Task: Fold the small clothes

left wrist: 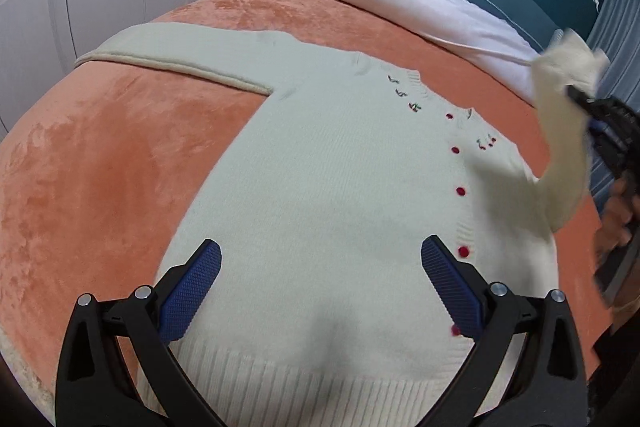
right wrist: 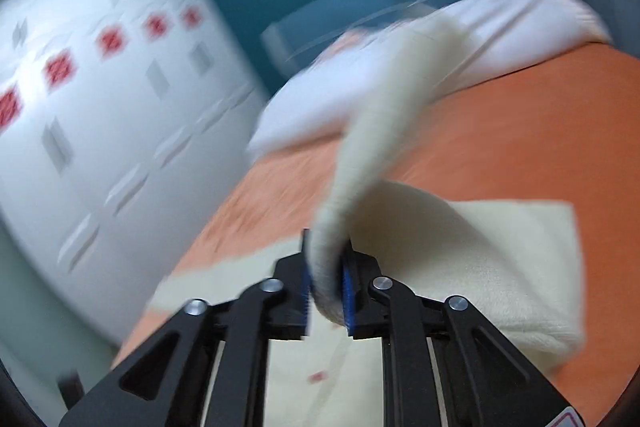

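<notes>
Left gripper: left gripper (left wrist: 320, 287) pointed steeply down over the lower part of the cardigan; its two blue pads (left wrist: 192, 291) stood wide apart with nothing between them, above the knit and near the ribbed hem.
Right gripper: right gripper (right wrist: 326, 287) was raised above the far side of the garment; its jaws were narrow and pinched the cuff end of one sleeve (right wrist: 372, 131). In the left wrist view the same gripper (left wrist: 576, 95) appeared near the right edge of the bed, with a person's hand (left wrist: 618, 215) behind it.
Cardigan: cream knit cardigan (left wrist: 320, 167) lay flat, front up, in the middle of the orange blanket (left wrist: 100, 167), hem toward the near edge of the bed.
Sleeves: one sleeve (left wrist: 172, 53) lay stretched out flat toward the left edge of the bed; the other sleeve was lifted off the blanket and hung in a curve from the right gripper.
Details: red buttons (left wrist: 461, 191) ran in a row down the front, and small embroidery (left wrist: 416, 106) sat near the neckline.
Sharpness: the right wrist view was blurred, so fine details of the grip I cannot tell.
</notes>
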